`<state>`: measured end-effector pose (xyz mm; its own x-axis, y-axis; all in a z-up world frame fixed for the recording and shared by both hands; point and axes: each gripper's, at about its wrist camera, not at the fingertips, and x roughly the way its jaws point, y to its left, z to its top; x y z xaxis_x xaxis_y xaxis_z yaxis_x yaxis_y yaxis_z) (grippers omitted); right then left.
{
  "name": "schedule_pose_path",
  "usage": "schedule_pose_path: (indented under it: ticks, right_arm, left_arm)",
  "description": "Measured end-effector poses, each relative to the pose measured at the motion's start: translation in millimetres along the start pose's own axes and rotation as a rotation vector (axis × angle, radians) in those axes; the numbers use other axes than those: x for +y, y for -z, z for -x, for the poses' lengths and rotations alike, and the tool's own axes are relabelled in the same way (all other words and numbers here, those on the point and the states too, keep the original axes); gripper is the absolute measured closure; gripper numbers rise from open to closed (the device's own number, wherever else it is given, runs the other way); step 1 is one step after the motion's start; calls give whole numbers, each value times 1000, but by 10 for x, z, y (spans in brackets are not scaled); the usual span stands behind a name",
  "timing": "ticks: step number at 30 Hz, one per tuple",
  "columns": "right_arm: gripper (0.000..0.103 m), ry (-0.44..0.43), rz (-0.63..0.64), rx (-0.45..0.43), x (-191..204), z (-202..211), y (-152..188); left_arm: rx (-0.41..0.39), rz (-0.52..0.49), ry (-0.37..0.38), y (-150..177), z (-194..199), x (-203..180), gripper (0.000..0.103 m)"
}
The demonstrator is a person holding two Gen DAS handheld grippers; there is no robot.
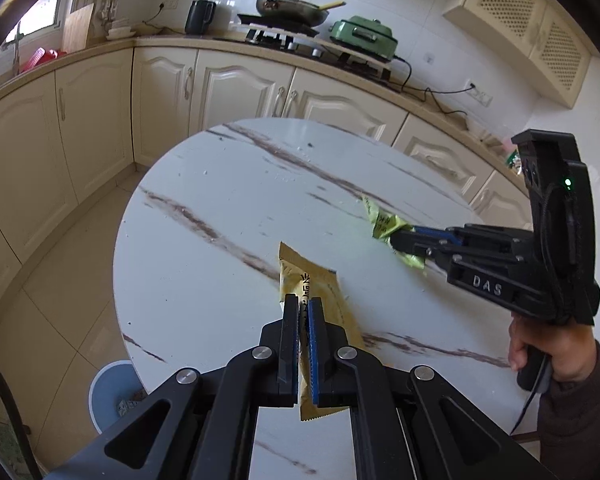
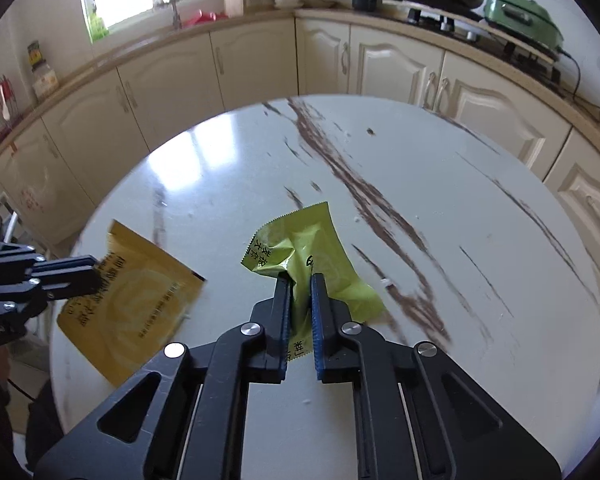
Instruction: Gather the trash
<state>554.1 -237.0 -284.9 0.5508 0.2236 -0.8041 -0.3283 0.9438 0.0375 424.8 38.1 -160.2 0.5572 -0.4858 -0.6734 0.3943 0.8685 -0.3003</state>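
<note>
A yellow-brown snack wrapper (image 1: 324, 296) is pinched flat in my left gripper (image 1: 303, 300), which is shut on it above the round marble table (image 1: 220, 184). The right wrist view shows that same wrapper (image 2: 140, 304) at the left, held by the left gripper (image 2: 94, 272). A crumpled green wrapper (image 2: 312, 256) sits between the blue pads of my right gripper (image 2: 300, 278), which is shut on it just over the tabletop (image 2: 480, 240). In the left wrist view the green wrapper (image 1: 384, 224) hangs from the right gripper (image 1: 398, 238) at the table's right side.
A pale blue bin (image 1: 112, 392) stands on the floor by the table's near-left edge. Cream cabinets (image 1: 236, 88) and a counter with a wok (image 1: 292, 8), a green cooker (image 1: 364, 34) and a dark jug (image 1: 199, 16) run behind the table. A person's hand (image 1: 548, 352) grips the right handle.
</note>
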Motion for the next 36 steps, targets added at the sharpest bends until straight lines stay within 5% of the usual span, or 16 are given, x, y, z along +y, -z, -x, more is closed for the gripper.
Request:
schedule_pose_path:
  ticks: [14,27,30,32,36]
  right_arm:
    - [93,-64,-27,-95,502,585,164]
    - [93,-68,-95,-79,348,689,503]
    - [93,-82,-106,-72,337,655,555]
    - [93,-90,-110,-69,314,640,586]
    - [93,-102,-120,-72,302,634,627]
  left_arm:
    - [-63,-93,-27,184,594,-360,103]
    - [-11,-38,-23,371,469,-203,102]
    - [-42,-20,-51,370,504,-89,85]
    - [-50,-52,-84,412,580,-41,35]
    - [-16,-98,-92,553,644,-22,21]
